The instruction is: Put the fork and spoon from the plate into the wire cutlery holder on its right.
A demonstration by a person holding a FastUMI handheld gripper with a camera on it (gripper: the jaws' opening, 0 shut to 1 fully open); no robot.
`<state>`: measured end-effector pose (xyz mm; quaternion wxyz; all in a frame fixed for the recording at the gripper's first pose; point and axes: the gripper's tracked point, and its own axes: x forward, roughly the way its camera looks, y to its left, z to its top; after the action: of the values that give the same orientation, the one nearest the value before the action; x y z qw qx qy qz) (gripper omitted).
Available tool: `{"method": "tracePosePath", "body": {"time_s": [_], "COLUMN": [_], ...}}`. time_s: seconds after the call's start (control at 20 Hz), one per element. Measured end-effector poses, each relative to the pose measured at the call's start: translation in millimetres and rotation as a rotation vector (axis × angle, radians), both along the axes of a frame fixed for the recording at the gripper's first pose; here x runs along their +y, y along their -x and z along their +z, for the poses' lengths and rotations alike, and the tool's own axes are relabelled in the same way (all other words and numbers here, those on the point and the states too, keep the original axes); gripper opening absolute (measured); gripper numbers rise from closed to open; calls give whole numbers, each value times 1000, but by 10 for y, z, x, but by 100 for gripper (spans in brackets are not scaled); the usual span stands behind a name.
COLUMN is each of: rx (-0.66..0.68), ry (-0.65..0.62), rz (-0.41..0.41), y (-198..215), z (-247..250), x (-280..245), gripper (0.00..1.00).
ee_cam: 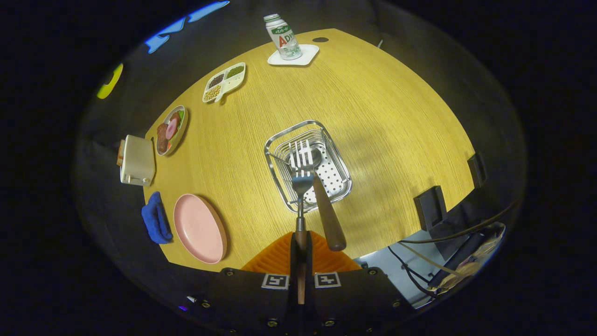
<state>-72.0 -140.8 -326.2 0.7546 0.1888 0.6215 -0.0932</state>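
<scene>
My gripper (301, 242) is shut on the handle of a metal fork (301, 177), which points ahead with its tines over the wire cutlery holder (277, 140). A spoon with a brown wooden handle (329, 219) stands in the holder, its bowl down inside and its handle leaning out toward my fingers, just right of the fork. The pink plate (198, 228) lies bare on the yellow table, to the left of the holder and of my fingers.
A blue cloth (156, 218) lies left of the plate. Farther left along the table edge are a toaster (136, 161), a dish of food (170, 129) and a divided snack tray (224, 81). A bottle (283, 36) on a white coaster stands at the far side. Cables (433, 268) hang off the right edge.
</scene>
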Motion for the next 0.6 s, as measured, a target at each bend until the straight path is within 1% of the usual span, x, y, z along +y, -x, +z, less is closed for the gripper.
{"method": "tracePosePath", "body": {"time_s": [0.1, 0.2, 0.25, 0.6], "rx": [-17, -30, -37, -112], "ry": [-11, -14, -7, 25], "rz": [-11, -12, -11, -30], "y": [-66, -95, -111, -237], "z": [44, 63, 82, 247], "x": [5, -7, -22, -92], "gripper": [8, 9, 12, 12]}}
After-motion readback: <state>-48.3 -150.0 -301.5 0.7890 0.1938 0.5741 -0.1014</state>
